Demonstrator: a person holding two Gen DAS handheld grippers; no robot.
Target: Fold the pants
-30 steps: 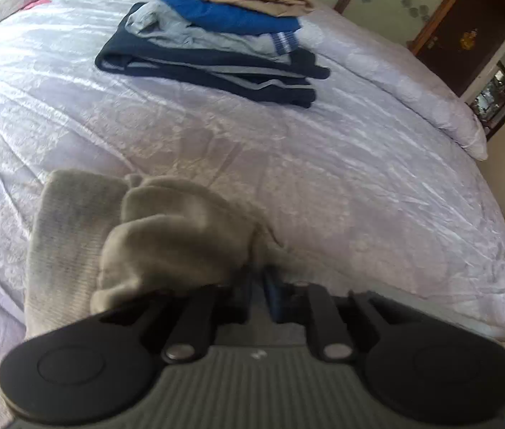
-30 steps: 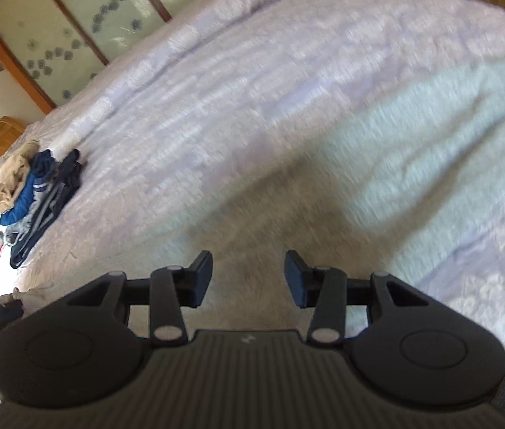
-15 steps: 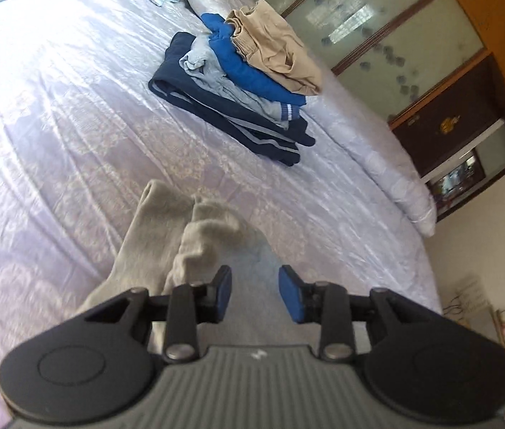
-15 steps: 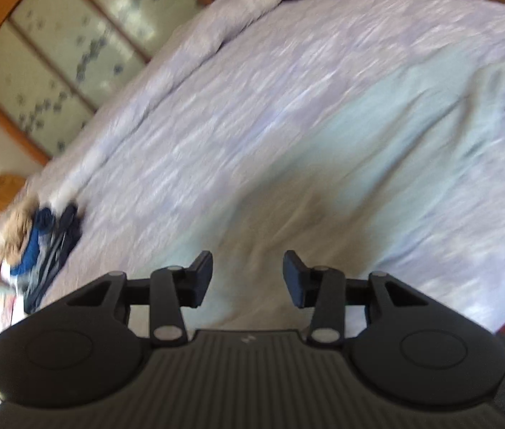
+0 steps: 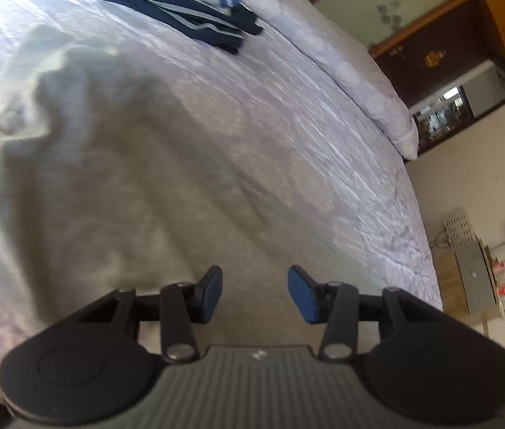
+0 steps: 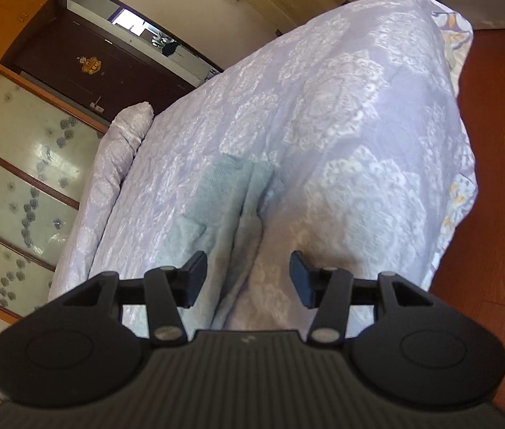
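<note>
Left wrist view: left hand-held gripper (image 5: 255, 287) wide open, empty, above grey pants (image 5: 116, 193) flat on bed (image 5: 306, 114). Right hand-held gripper (image 6: 248, 279) likewise open, empty, pant legs (image 6: 223, 196) ahead, probably for next grasp.

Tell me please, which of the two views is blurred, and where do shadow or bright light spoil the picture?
Left wrist view: the grey pants are smeared by motion blur and partly in dark shadow, while the open left gripper stays sharp. Right wrist view: mostly sharp; the pants and bedspread show clearly, bright highlights on the pattern, fisheye bending at the edges.
</note>
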